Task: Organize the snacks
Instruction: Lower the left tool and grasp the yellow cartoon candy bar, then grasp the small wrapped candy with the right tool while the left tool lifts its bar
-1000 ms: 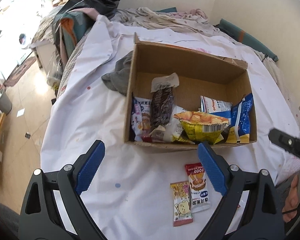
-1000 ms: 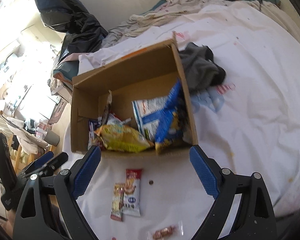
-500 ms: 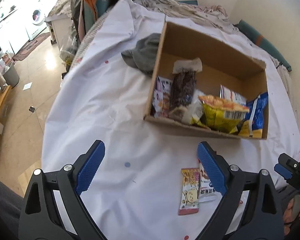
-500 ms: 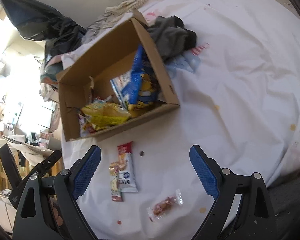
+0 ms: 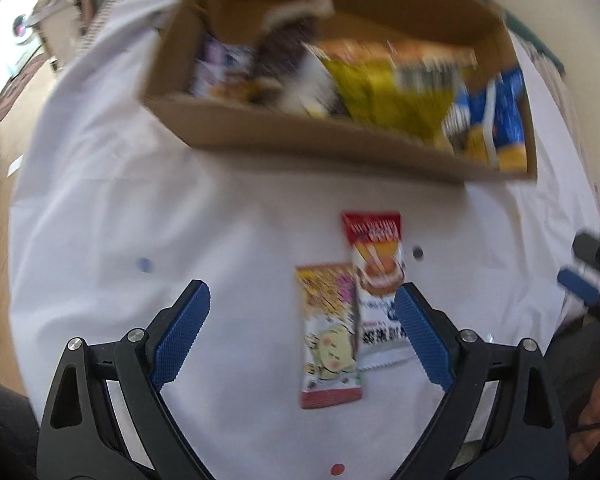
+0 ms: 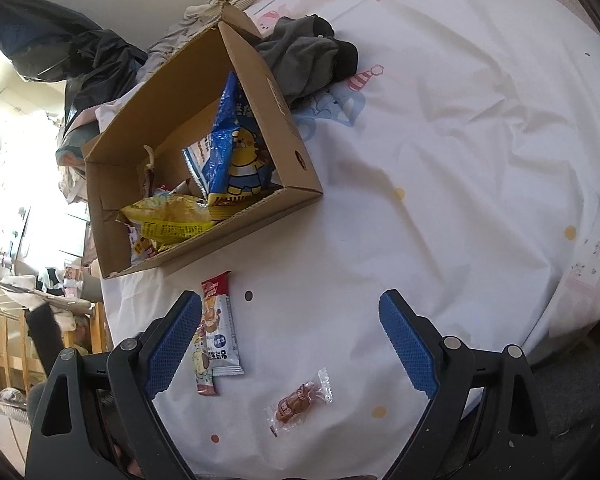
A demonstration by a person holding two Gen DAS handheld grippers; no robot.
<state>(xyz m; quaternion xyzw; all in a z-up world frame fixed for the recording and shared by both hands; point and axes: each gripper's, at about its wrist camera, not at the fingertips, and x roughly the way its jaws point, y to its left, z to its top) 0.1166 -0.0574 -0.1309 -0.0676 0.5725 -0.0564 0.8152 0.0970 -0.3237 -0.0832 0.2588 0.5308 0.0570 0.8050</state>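
Observation:
A cardboard box [image 5: 300,136] [image 6: 260,220] on the white sheet holds several snack bags, among them a yellow one [image 5: 388,92] [image 6: 168,220] and a blue one [image 6: 236,148]. Two flat packets lie side by side in front of it: a red-topped one [image 5: 376,264] [image 6: 220,320] and a yellow-pink one [image 5: 328,332] [image 6: 204,364]. A small clear-wrapped brown snack [image 6: 300,400] lies nearer. My left gripper [image 5: 302,330] is open just above the two packets. My right gripper [image 6: 290,338] is open above the sheet, over the wrapped snack.
A grey-black garment [image 6: 312,60] lies against the box's far side. A black bag and bedding [image 6: 72,52] are piled behind. The bed edge and floor [image 5: 4,160] are to the left. The right gripper's tip [image 5: 584,280] shows at the left wrist view's right edge.
My left gripper has dropped and moved forward to the two flat packets; its view is motion-blurred. My right gripper has moved closer to the sheet. Both stay open.

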